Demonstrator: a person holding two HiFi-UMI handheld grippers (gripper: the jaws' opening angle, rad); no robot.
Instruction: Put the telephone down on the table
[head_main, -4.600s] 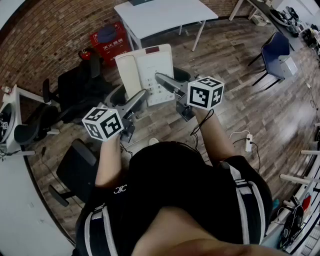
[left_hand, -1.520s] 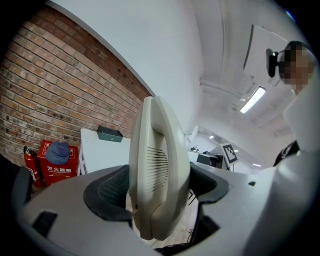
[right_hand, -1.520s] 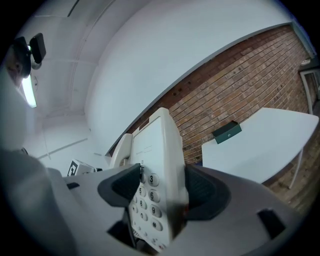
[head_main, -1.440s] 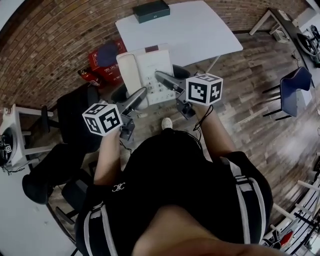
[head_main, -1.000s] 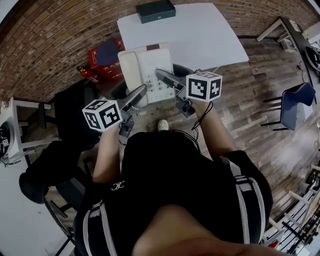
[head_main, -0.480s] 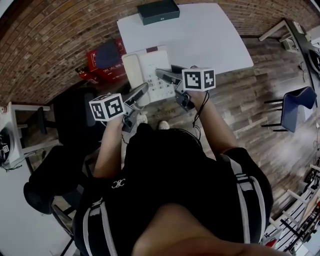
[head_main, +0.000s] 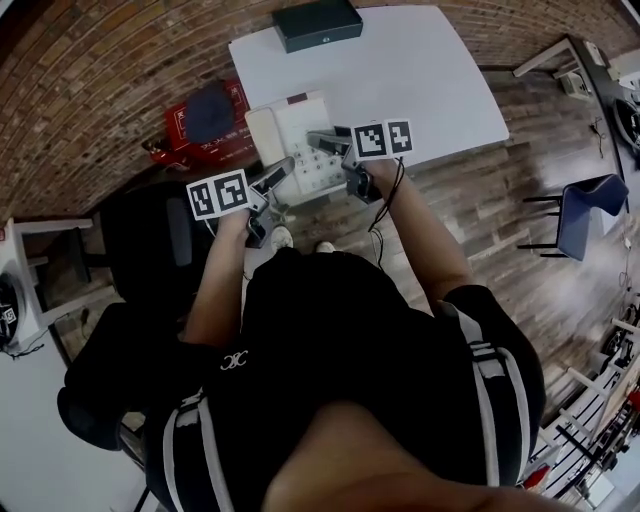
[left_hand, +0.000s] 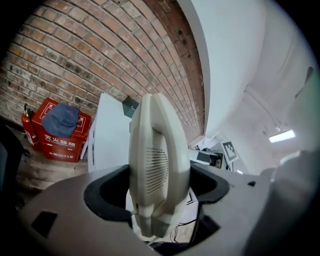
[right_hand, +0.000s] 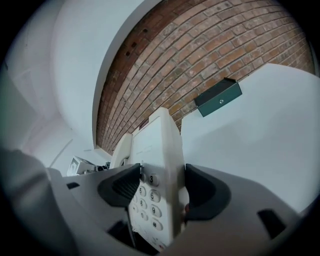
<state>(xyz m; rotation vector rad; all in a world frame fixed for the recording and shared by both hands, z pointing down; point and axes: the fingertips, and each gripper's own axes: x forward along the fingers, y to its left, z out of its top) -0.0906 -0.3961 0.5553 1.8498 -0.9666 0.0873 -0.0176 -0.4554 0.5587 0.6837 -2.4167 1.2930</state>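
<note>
Facing white surface (head_main: 420, 70) before brick wall (head_main: 100, 70). Holding telephone (head_main: 300, 150) aloft by near left corner: left gripper (head_main: 278, 172) jaws clamped on handset (left_hand: 157, 160), right gripper (head_main: 322, 140) jaws clamped on keypad (right_hand: 147, 200) edge. Carrying step, seemingly; next: lower flat, release.

Left gripper (head_main: 283, 168) and right gripper (head_main: 322, 140) had grey moulded shells and black jaw pads (left_hand: 107, 192), with ribbing visible on one right-side pad. Each carried a white marker cube (head_main: 220, 193) printed with black square patterns. A thin black cable (head_main: 386, 198) hung off the right unit. Person wore a black short-sleeved top (head_main: 340, 340). It had a small white logo (head_main: 235, 361) on the left sleeve and pale double stripes (head_main: 487, 400) at both shoulders.
</note>
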